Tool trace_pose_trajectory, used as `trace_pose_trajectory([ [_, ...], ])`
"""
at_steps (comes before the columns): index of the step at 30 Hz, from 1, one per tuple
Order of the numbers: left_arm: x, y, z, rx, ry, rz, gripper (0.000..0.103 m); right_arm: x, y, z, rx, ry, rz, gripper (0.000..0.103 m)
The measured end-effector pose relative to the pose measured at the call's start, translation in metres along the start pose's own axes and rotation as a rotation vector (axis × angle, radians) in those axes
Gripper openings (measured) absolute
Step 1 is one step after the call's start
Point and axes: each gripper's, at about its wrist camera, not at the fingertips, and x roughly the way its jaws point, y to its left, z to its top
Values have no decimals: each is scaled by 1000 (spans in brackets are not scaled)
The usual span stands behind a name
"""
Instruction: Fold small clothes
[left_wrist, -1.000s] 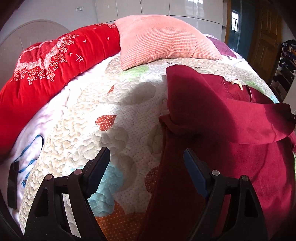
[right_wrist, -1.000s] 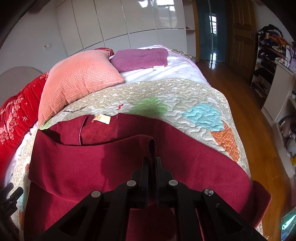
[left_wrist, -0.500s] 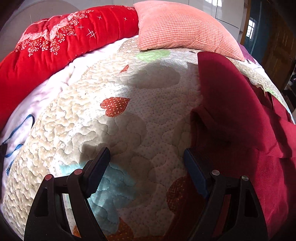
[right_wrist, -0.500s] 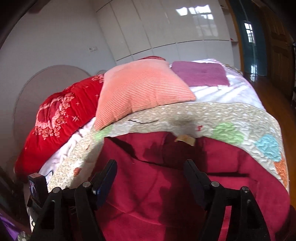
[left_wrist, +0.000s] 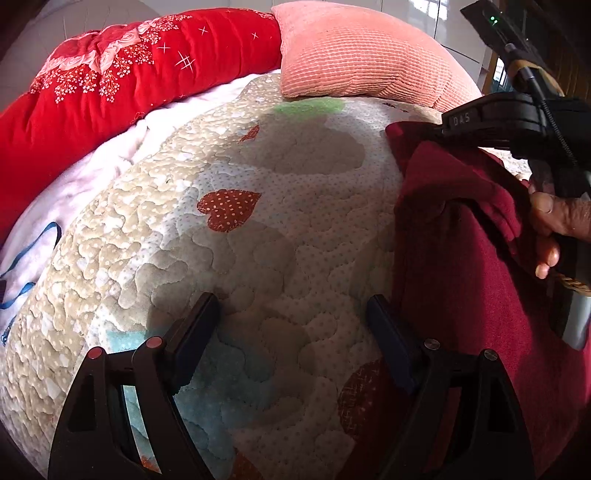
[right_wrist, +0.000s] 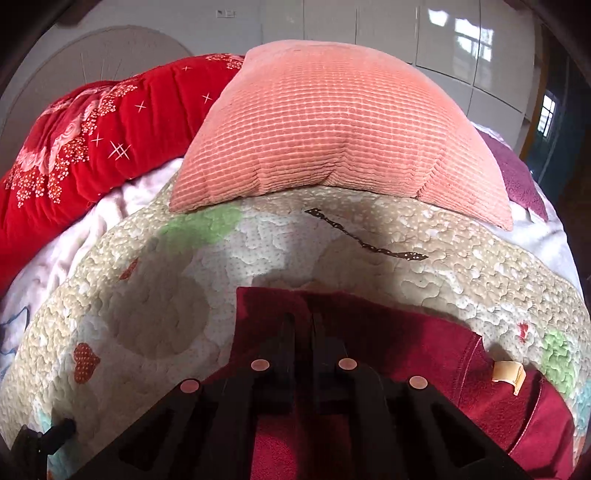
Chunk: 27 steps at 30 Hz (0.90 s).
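Pinching the far left corner of the maroon top

My right claw (right_wrist: 303, 325) is pressed together on the far left corner of the maroon garment (right_wrist: 424, 354), which lies on the quilt (right_wrist: 155, 302) near the pink pillow (right_wrist: 332, 125), its collar label (right_wrist: 508, 373) showing to the right. My left claw (left_wrist: 291, 325) is spread wide and holds nothing; it hovers over bare quilt, its right finger just beside the garment's left edge. The cloth looks soft, fleecy and light, so I judge it will droop and drag rather than hold shape. Corners and hems are the places to grip, and the near left edge suits my left claw.
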Motion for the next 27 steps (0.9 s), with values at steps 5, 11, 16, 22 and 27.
trace_pose_trajectory([
  [5,0,3,1,-12,2,-14,84,-42,-20,-18,132,-41,156,14],
  [11,-4,4,-1,-13,-6,-17,84,-102,-48,-93,135,-24,99,17],
  [16,-14,3,-3,-7,-13,-33,83,-108,-78,-134,207,36,92,17],
  [22,-51,-15,3,44,-80,-51,83,-183,-126,-159,241,-87,-156,43],
  [27,-60,-52,17,71,-86,-124,83,-157,-183,-189,333,64,-290,43],
])
